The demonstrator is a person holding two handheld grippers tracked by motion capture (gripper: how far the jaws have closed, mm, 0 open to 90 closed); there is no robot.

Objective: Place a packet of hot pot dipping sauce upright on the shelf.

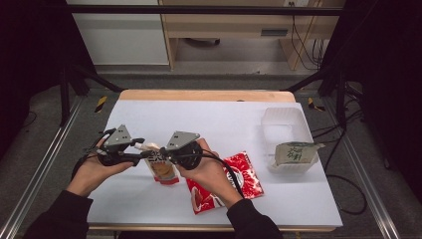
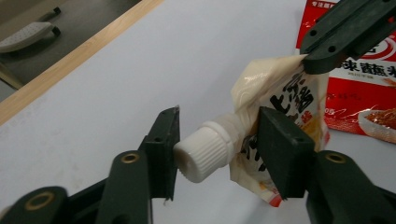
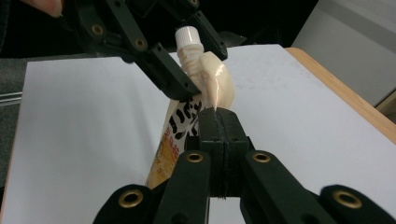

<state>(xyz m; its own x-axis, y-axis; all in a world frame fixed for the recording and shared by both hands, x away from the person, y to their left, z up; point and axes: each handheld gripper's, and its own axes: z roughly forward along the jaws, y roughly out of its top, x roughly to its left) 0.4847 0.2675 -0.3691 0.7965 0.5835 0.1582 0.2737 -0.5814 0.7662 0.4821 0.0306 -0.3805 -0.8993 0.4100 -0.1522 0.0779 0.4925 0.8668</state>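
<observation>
Free room lay at the far and left parts of the white table [image 1: 209,117], w/ nothing standing on them. Near centre, the two grippers met over a spouted pouch [image 1: 161,167], blocking passage there. Just right of them a red packet [image 1: 239,181] lay flat (low, easy to pass over). At the right edge a clear tub [image 1: 284,124] w/ a carton [image 1: 294,152] stood in the way.
</observation>
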